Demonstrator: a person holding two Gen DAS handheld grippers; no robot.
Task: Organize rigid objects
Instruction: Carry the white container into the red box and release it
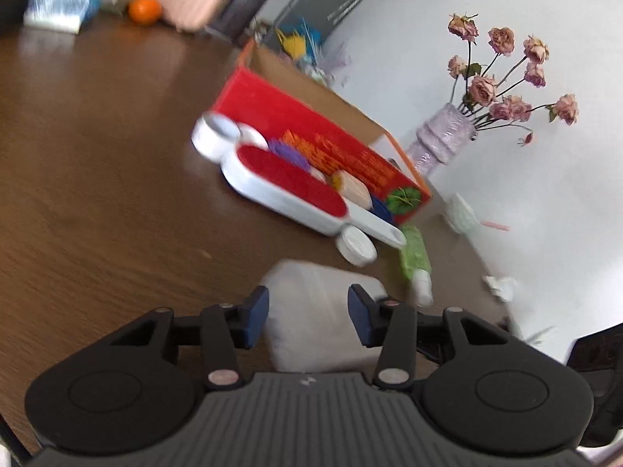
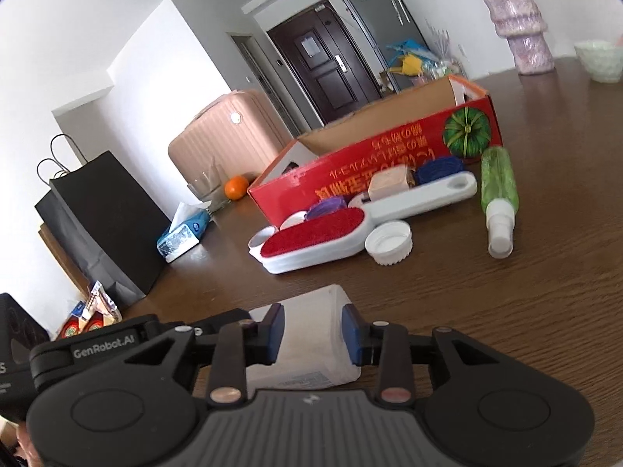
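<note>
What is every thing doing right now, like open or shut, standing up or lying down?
red box, open on top.
spray bottle, lying on its side.
white lid, hollow side up.
lint brush, lying flat, red side up.
white container, between the right gripper fingers; grip unclear.
left gripper, jaws apart around a blurred white thing; grip unclear.
door, shut.
roses, dried, upright in the vase.

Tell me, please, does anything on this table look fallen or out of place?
Yes. The green spray bottle lies on its side near the red box, and a white cap sits loose beside the lint brush.
</note>
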